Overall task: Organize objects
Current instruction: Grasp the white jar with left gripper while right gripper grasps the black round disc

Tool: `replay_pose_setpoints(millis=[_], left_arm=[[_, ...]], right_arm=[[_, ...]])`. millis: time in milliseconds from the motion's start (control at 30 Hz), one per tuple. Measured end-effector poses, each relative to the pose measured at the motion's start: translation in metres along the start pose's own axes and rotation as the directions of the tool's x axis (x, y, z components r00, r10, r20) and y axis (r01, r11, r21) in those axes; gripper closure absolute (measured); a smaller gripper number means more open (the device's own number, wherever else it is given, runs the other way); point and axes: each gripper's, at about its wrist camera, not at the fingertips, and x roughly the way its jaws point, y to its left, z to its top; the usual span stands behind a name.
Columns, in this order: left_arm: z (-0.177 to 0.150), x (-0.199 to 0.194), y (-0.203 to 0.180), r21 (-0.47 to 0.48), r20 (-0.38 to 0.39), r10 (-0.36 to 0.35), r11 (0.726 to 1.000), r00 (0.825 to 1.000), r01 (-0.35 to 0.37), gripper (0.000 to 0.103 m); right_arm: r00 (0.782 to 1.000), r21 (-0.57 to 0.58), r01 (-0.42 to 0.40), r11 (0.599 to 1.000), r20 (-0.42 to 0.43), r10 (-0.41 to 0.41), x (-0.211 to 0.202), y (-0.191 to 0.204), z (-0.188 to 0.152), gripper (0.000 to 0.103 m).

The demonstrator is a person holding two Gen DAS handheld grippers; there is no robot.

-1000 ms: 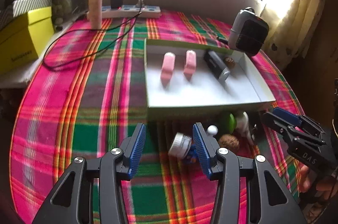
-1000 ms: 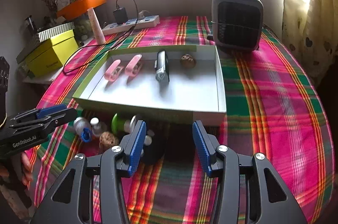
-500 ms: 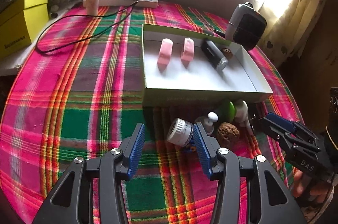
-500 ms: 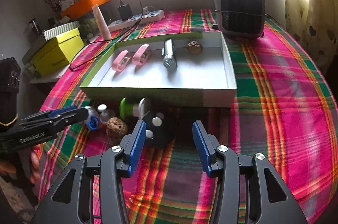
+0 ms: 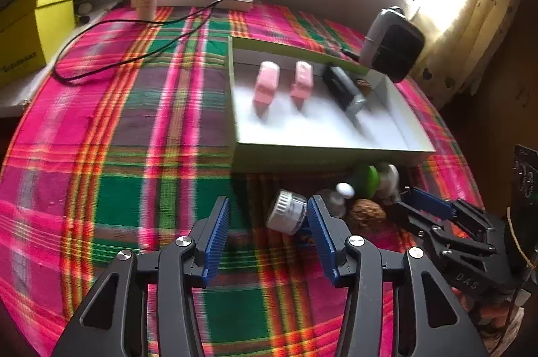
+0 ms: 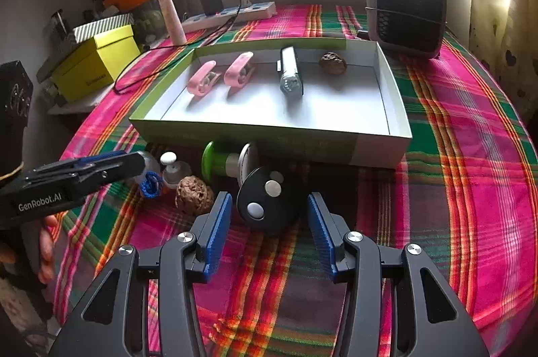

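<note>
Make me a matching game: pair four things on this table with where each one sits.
Things:
1. pink clips
2. black remote
3. heater
4. yellow box

Places:
A. on the cloth between the right gripper's fingers
B. inside the tray, at its left end in the right wrist view
C. off the table's left edge, on a side surface
D. behind the tray's far right corner

Pairs: 1-B, 2-A, 3-D, 4-C
</note>
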Motion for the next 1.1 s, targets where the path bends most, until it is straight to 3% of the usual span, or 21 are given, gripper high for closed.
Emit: replay_pose_setpoints(millis=[367,567,1100], left_arm=[[-0.002,0.000,0.006,0.000,-0.005,-0.022,1.000,1.000,0.022,0.056],[-0.004,-0.002,0.009,0.001,-0.007,-0.030,1.000,1.000,0.030,0.056],[-0.005,0.000,0.017,0.014,-0.009,0.029,1.000,1.000,-0.028,0.056]], right_arm=[[0.994,-0.055,0.107,0.993,0.006,-0.107,0.004,0.000,0.000,0.056],[0.994,-0.056,0.110,0.992,0.015,-0.109,0.004,-0.001,0.000,0.067],[0.992,-0.026,0.120,0.992,0.034,-0.119,-0.008,-0.011,-0.006,0.067]])
